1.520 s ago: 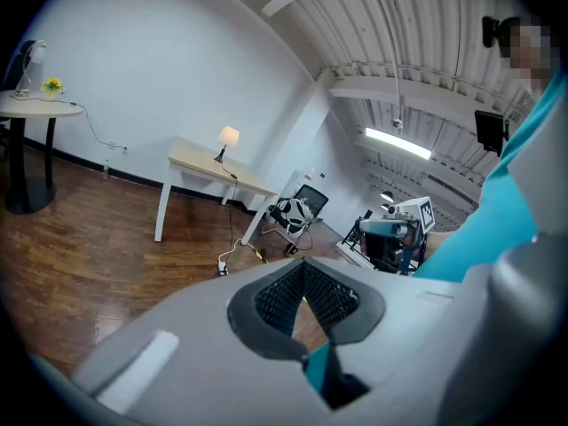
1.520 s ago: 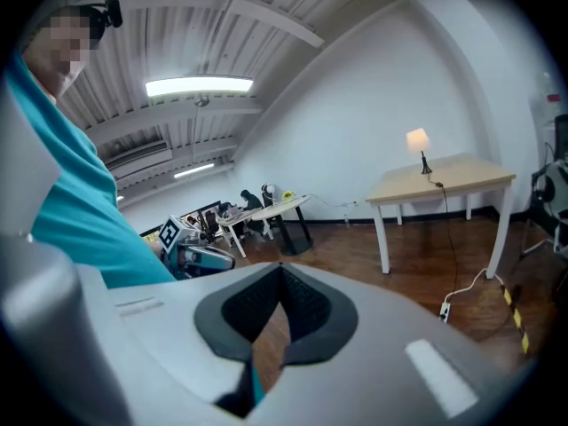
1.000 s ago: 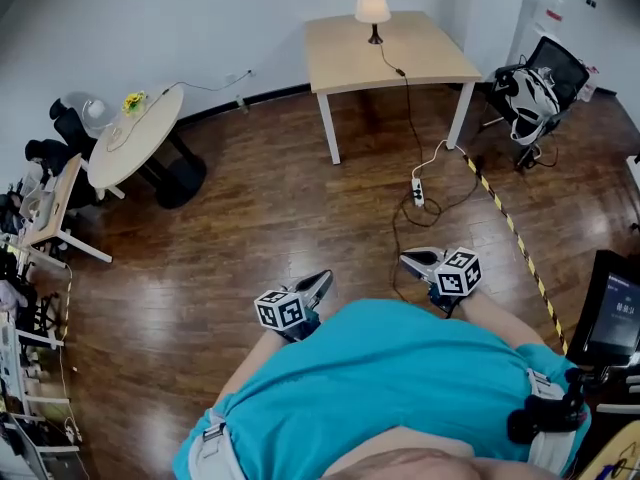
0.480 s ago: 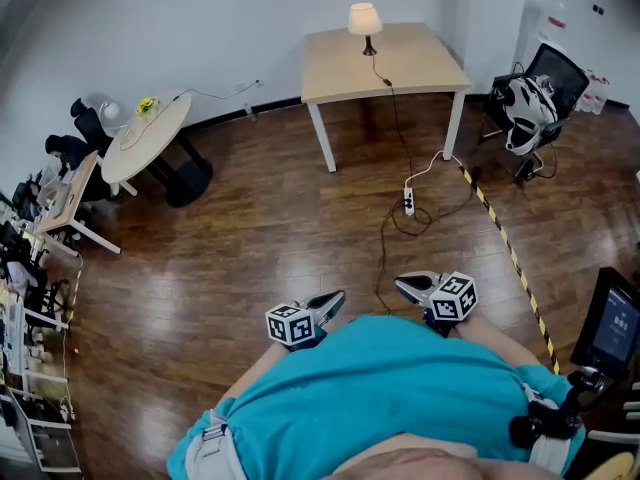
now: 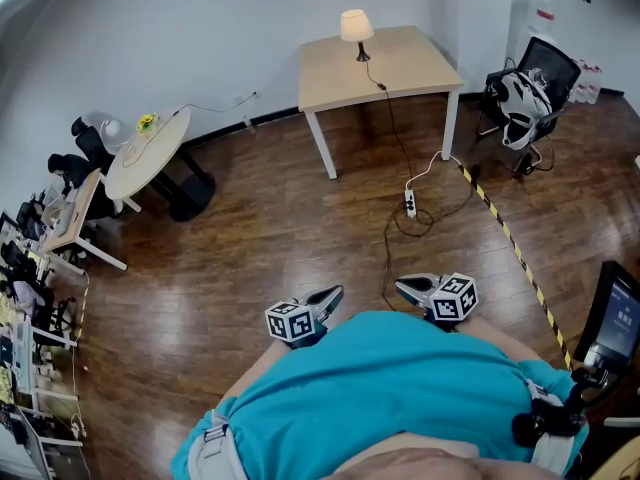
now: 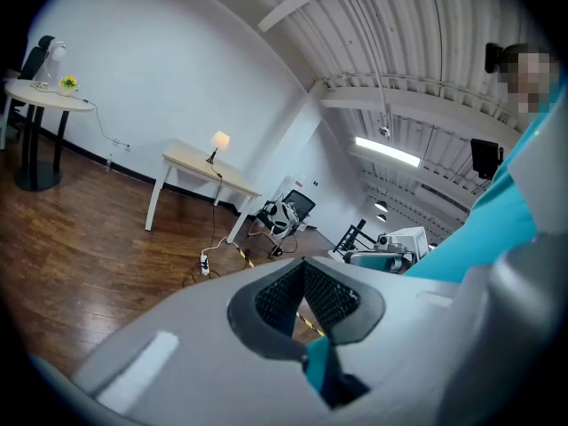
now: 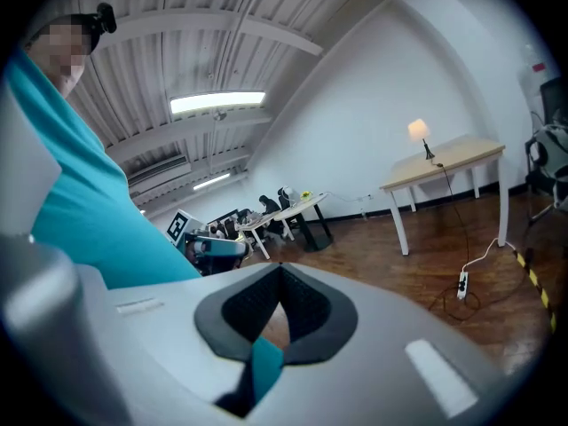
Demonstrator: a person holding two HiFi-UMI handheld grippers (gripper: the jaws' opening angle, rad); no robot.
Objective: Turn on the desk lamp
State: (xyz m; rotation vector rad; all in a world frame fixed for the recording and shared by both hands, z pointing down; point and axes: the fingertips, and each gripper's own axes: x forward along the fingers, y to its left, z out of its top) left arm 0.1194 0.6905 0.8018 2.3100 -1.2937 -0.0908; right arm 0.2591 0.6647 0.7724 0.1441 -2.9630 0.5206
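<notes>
Left gripper [image 5: 328, 295] and right gripper [image 5: 404, 286]: jaws closed tip to tip, nothing between them. Both sit low against the person's shirt [image 5: 380, 388], bottom centre. Versus a second ago, the head view has only swung a little. The desk lamp [image 5: 352, 25] stays upper centre on the table [image 5: 410, 63], well apart. Likely still walking over; lamp untouched.

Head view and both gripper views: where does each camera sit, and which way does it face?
Head view: on the person's head, looking down at floor, desk lamp and table; teal shirt, left gripper, right gripper show.
Left gripper view: on that gripper, along its shut fingers into the room; teal shirt at right.
Right gripper view: likewise, fingers shut; teal shirt at left.
Both gripper views share desk lamp and table.
</notes>
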